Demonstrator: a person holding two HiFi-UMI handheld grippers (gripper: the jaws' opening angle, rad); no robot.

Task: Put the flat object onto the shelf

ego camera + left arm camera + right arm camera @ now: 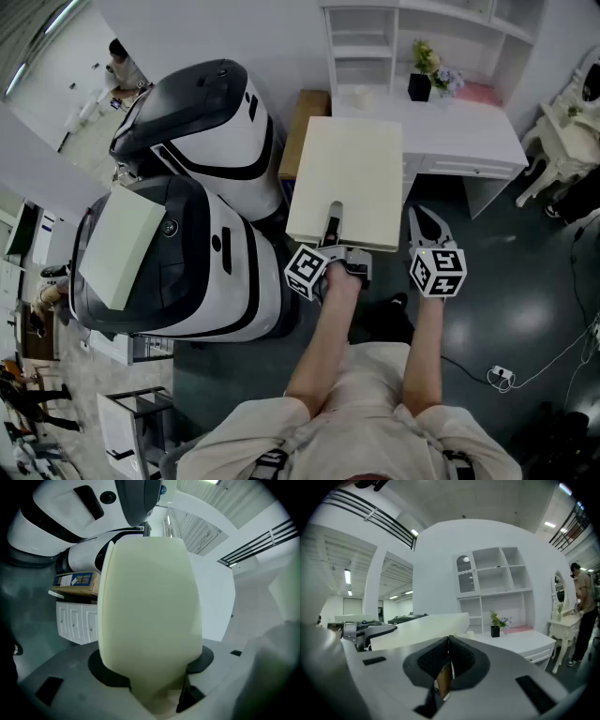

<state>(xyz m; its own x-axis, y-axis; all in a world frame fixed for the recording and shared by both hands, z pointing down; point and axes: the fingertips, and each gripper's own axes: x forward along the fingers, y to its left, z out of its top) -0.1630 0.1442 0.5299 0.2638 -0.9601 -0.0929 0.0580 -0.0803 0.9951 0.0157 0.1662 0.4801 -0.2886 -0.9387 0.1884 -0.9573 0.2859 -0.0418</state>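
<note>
Cream flat board [347,178], pinched in our left gripper [333,231], pointed lengthwise toward the shelf [362,58]; our right gripper [420,217] was closed.

White desk [464,139] with potted plant [419,86]

Print on the cardboard box [77,580] is unreadable.

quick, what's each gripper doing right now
left gripper: closed on the flat cream rectangular board
right gripper: closed, empty
</note>
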